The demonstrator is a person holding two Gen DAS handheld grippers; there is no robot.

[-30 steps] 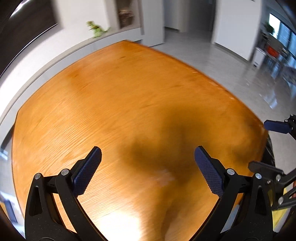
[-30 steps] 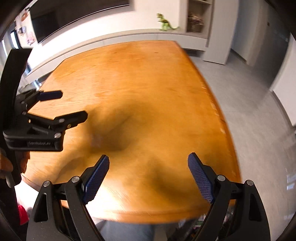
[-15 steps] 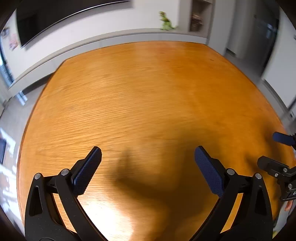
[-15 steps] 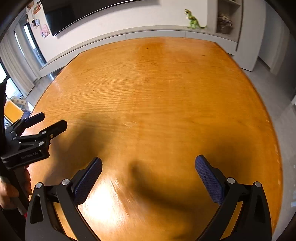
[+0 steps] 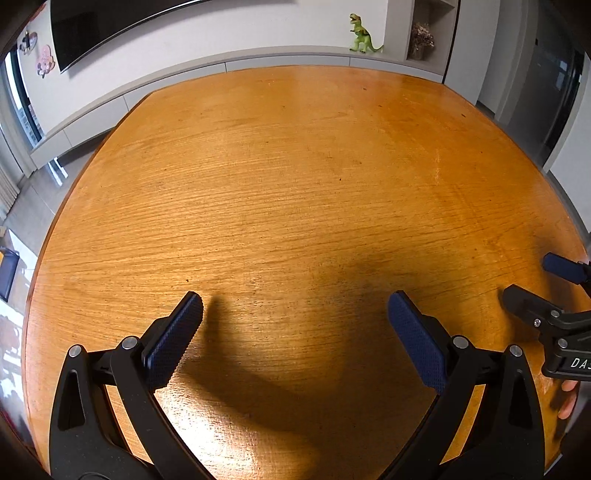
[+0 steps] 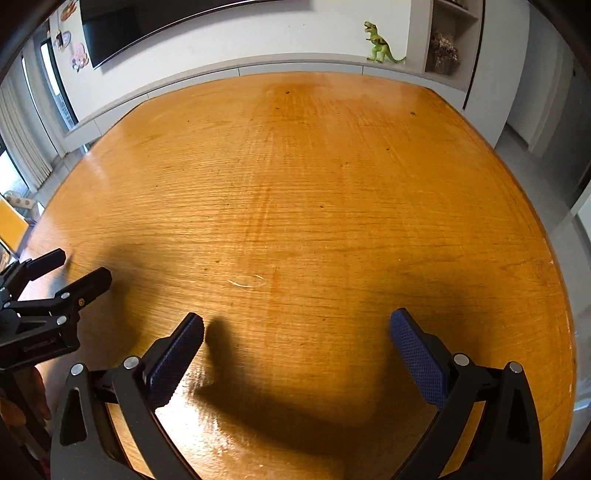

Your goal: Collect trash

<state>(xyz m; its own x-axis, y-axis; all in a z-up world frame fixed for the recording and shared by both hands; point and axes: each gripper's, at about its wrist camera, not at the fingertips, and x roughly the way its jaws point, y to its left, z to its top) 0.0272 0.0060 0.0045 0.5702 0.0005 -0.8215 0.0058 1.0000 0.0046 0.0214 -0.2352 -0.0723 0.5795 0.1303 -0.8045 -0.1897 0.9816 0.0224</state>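
Left wrist view: the left claw (image 5: 295, 312) sits low over the near part of the orange wooden tabletop (image 5: 295, 184), blue pads spread wide with nothing between them. Its shadow falls on the wood right under it. The right claw (image 5: 535, 284) pokes in at the right edge, fingers apart too. On the far side, a green toy dinosaur (image 5: 362, 34) stands on a grey ledge (image 5: 258, 59), with a dark TV (image 5: 110, 26) on the wall to the far left.

Right wrist view: the right claw (image 6: 297, 338) is gaping the same way over the near tabletop (image 6: 314, 184), holding nothing. The left claw (image 6: 74, 267) shows at the left edge, parted. A thin pale curved mark (image 6: 247, 282) is on the wood just beyond the right claw; can't tell if it's a scratch or a bit of trash. The dinosaur (image 6: 380, 42) is at the far right.
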